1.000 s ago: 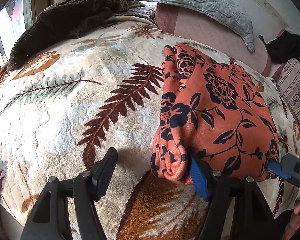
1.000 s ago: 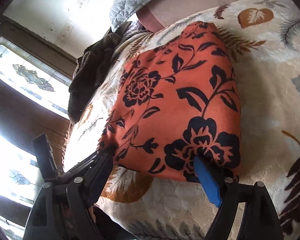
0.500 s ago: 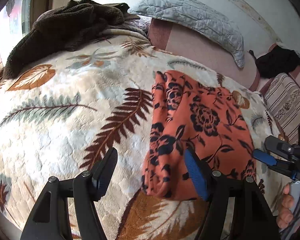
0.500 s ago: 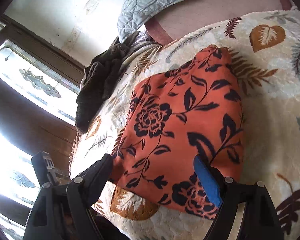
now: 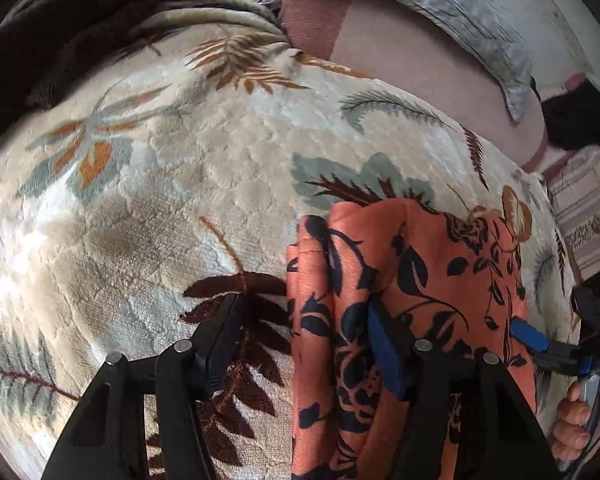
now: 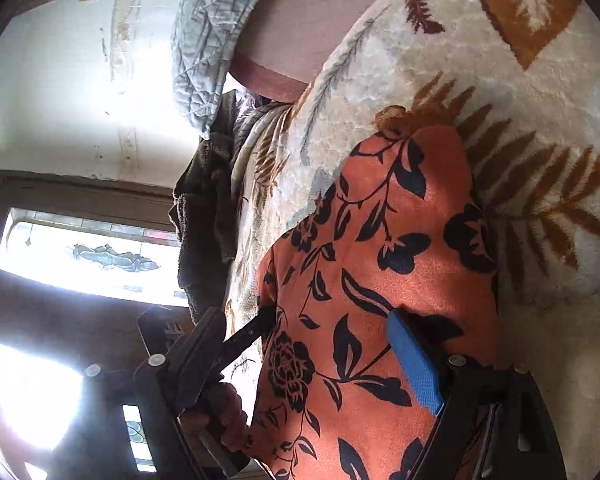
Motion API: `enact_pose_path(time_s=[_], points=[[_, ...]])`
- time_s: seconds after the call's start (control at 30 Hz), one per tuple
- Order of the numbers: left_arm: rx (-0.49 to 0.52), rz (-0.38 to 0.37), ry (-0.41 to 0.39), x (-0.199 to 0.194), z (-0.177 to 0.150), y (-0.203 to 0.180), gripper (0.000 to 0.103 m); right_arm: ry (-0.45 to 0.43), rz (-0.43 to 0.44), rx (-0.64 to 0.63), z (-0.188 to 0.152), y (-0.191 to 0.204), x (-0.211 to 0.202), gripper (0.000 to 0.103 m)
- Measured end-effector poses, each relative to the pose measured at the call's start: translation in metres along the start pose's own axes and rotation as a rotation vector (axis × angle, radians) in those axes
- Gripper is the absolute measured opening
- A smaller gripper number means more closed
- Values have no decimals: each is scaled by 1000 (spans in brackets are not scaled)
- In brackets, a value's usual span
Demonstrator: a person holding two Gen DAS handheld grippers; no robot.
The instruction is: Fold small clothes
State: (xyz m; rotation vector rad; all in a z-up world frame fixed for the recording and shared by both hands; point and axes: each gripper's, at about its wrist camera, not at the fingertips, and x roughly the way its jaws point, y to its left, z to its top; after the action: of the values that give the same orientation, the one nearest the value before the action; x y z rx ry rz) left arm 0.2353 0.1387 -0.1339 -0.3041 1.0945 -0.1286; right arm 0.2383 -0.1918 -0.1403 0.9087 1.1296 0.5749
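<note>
An orange cloth with a black flower print [image 5: 416, 280] lies folded on the leaf-patterned blanket [image 5: 172, 184]; it fills the lower middle of the right wrist view [image 6: 380, 280]. My left gripper [image 5: 304, 344] is open, its jaws wide apart over the cloth's left folded edge, the blue-padded finger [image 5: 384, 356] resting on the cloth. My right gripper [image 6: 320, 356] is open, its blue finger [image 6: 416, 364] on the cloth's right part. The right gripper also shows in the left wrist view [image 5: 540, 340] at the cloth's right edge.
A dark brown towel [image 5: 80, 16] lies heaped at the far left of the bed. A grey quilted pillow [image 5: 440, 4] and a pink headboard cushion [image 5: 400, 60] stand behind. A black item [image 5: 572, 120] and a striped cushion [image 5: 588, 216] are at the right. A window [image 6: 92, 256] is at the left.
Both grippers have moved forward over the cloth, which now reaches the bottom of both views. The jaws have stayed wide open.
</note>
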Motion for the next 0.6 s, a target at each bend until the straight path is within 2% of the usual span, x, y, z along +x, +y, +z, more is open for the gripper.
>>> enact_pose_path(time_s=[0.07, 0.17, 0.2, 0.27, 0.3, 0.37, 0.47, 0.6], points=[[-23, -11, -14, -6, -3, 3, 64, -2, -8, -45, -5, 12, -5, 85], [-3, 19, -68, -30, -16, -2, 63, -16, 46, -93, -23, 27, -21, 85], [1, 24, -87, -39, -23, -3, 63, -10, 35, -100, -28, 27, -22, 86], [12, 34, -96, -50, -38, -4, 63, 10, -74, -107, -34, 19, -16, 86], [25, 69, -90, -52, -45, -5, 63, 3, -112, -98, -39, 14, -16, 86], [54, 152, -97, -62, -61, -6, 62, -28, -114, -118, -50, 24, -26, 86], [75, 177, -153, -90, -90, -6, 62, -43, -57, -199, -87, 52, -44, 87], [100, 203, -211, -121, -121, -12, 63, -27, -94, -278, -146, 65, -52, 87]])
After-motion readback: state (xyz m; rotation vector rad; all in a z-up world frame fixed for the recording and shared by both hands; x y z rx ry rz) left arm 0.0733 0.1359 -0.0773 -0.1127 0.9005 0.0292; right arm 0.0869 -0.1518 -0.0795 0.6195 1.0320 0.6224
